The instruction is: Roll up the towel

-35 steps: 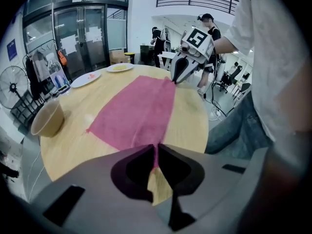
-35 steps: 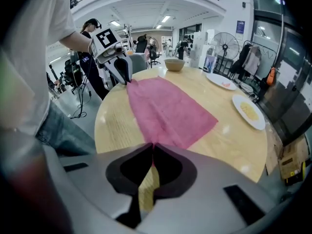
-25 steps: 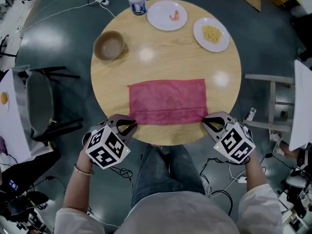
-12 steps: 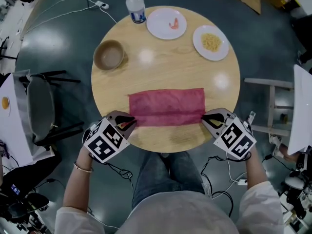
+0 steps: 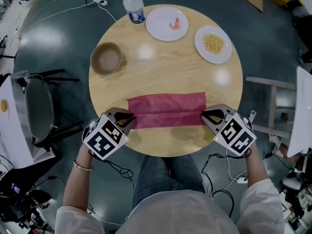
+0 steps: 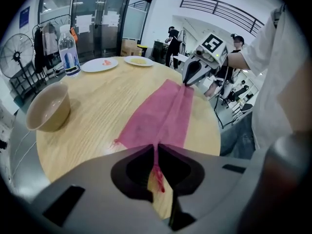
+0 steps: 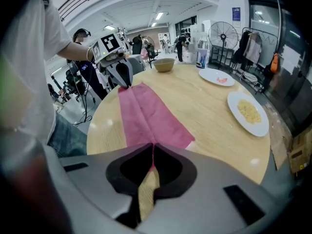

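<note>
Pinching the red towel (image 5: 168, 110) at its two short ends, the left gripper (image 5: 130, 121) and the right gripper (image 5: 204, 117) each have their jaws pressed together on a bit of cloth. The towel lies as a long folded strip across the near part of the round wooden counter (image 5: 165, 67), stretched between the two grippers. Farther back sit a bowl (image 5: 107, 58), a water bottle (image 5: 134, 5) and two plates, all well apart from it.

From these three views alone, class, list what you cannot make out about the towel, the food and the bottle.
- Head view: towel corners, hidden under the left tongs and right tongs.
- Head view: pink food on the plate, too small to name.
- Water bottle label print, too small in every view.
</note>
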